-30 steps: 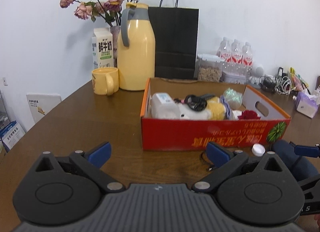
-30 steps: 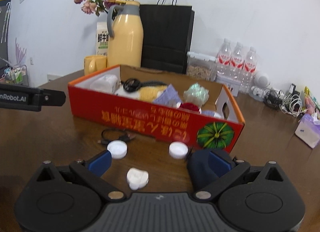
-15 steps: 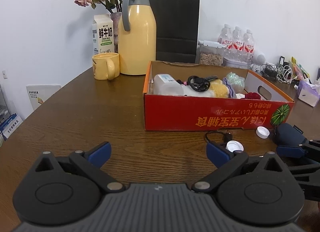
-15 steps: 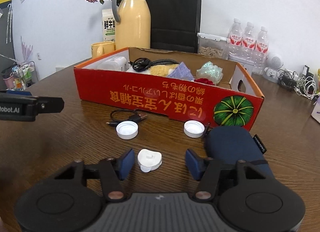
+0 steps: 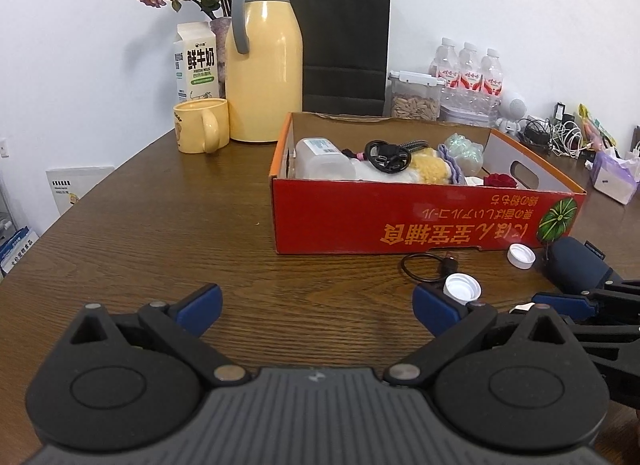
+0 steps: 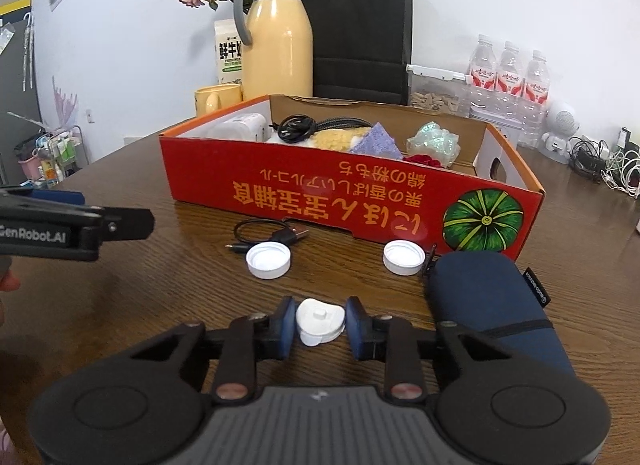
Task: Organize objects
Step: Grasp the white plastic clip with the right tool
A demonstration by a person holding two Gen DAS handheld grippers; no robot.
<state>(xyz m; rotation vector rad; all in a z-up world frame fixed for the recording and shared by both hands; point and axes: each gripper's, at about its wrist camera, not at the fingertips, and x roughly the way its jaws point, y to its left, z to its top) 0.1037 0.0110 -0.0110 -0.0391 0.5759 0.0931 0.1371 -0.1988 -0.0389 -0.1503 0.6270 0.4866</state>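
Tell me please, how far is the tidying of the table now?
Done: several items lie inside the red box. In hand: the right hand-held gripper is closing around the small white lid. Left on the table: two white caps, a black cable and a navy pouch.

table (image 6: 160, 285): grained wood | box (image 6: 320, 201): printed cardboard | jug (image 5: 262, 77): glossy | pouch (image 6: 492, 301): matt cloth

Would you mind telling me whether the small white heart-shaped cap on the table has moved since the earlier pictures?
No. The white heart-shaped cap keeps its place before the two round caps by the red box; the right gripper's jaws are closing around it.
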